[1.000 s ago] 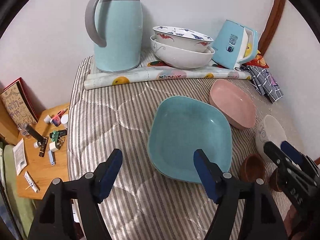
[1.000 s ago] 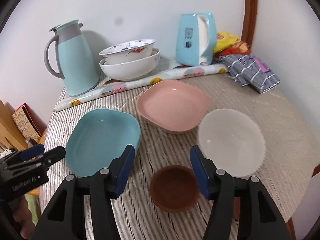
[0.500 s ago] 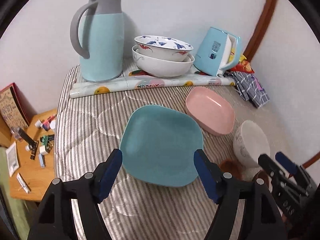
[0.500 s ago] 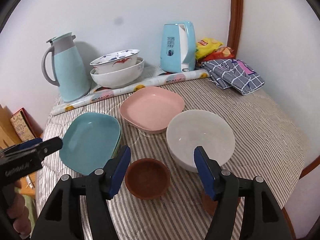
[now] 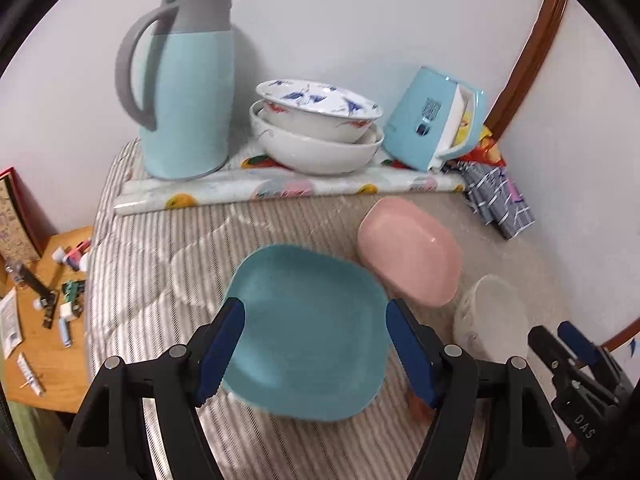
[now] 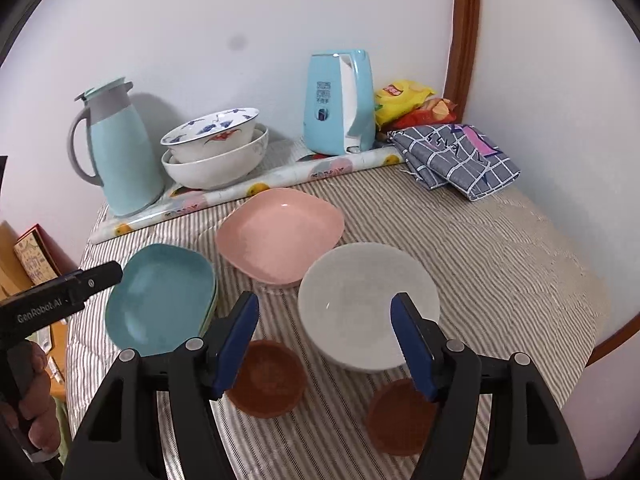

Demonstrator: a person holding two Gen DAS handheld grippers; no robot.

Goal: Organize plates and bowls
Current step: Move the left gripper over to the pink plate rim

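The square teal plates (image 6: 160, 304) sit stacked at the table's (image 6: 500, 248) near left, while the pink square plate (image 6: 280, 236), white bowl (image 6: 368, 304) and two brown bowls (image 6: 266, 380) lie loose, both grippers' fingers (image 5: 218, 350) open and empty.

Near edge of the teal plate (image 5: 304, 328) hidden behind the left gripper's fingers (image 5: 218, 354), second brown bowl (image 6: 400, 420) half covered by a right gripper finger (image 6: 412, 350), small items on the wooden side table (image 5: 48, 356) too small to tell, red box (image 5: 16, 208) cut by the picture's edge
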